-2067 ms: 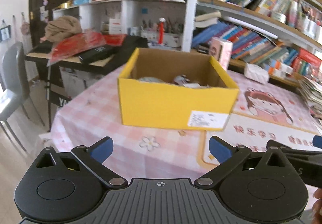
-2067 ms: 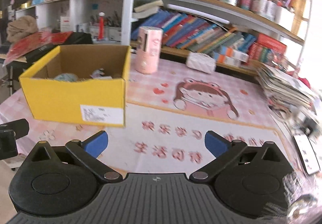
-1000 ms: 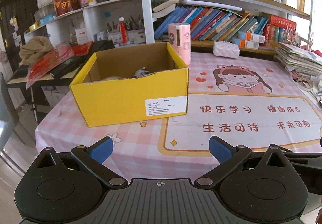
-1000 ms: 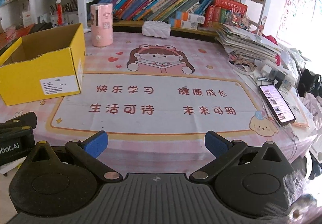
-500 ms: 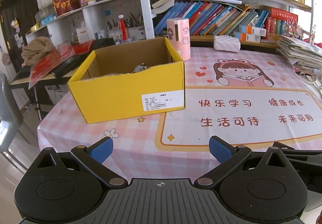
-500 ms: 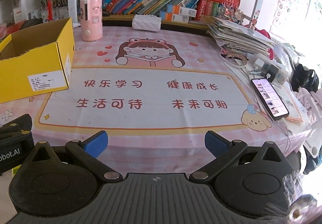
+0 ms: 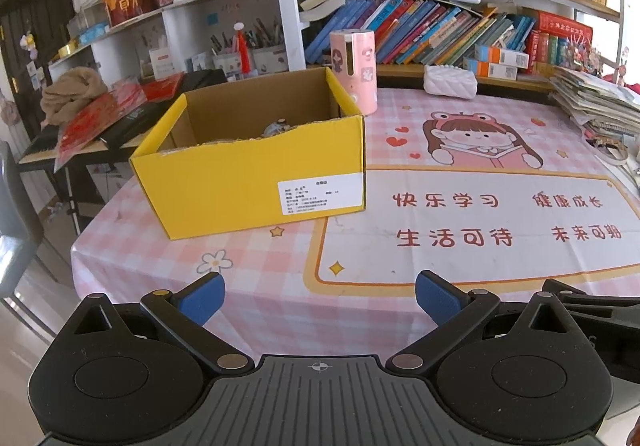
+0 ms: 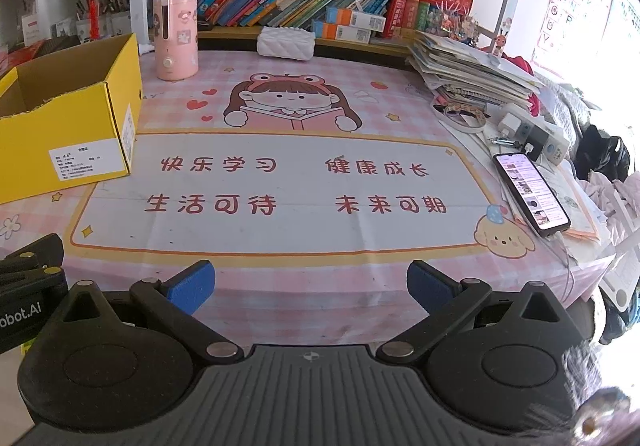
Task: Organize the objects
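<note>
One yellow box (image 7: 248, 181), two hand-held grippers

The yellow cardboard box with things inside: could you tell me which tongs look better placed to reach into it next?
Probably the left tongs: the yellow cardboard box lies nearly straight ahead of them, open top visible. For the right tongs it sits far off to their left edge. Both are open and empty.

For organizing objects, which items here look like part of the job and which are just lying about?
Likely part of the job:
yellow box, with small items inside
left gripper, open
right gripper, open

Probably just lying about:
pink canister
white pouch
phone
paper stack
shelf books
</note>
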Demonstrator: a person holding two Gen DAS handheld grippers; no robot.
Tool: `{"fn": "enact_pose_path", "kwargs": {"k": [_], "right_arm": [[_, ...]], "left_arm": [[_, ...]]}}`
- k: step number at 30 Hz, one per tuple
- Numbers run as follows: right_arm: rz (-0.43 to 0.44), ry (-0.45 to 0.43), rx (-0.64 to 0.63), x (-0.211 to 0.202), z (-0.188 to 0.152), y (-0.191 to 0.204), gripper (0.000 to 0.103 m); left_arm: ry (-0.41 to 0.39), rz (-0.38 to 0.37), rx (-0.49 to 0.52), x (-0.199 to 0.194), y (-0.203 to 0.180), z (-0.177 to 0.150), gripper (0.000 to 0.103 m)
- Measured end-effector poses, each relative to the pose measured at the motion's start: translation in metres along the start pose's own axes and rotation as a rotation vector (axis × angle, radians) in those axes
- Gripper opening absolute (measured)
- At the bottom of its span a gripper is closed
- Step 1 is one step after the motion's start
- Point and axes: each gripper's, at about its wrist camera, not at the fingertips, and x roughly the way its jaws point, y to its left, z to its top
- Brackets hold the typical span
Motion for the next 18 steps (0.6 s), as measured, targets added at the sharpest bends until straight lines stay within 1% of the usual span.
{"fn": "enact_pose_path", "kwargs": {"k": [18], "right_arm": [[-0.005, -0.005, -0.007, 0.0002, 0.0027, 0.0031, 0.103]], "left_arm": [[0.023, -0.013, -0.022, 0.0057, 0.0056, 0.0017, 0.102]]}}
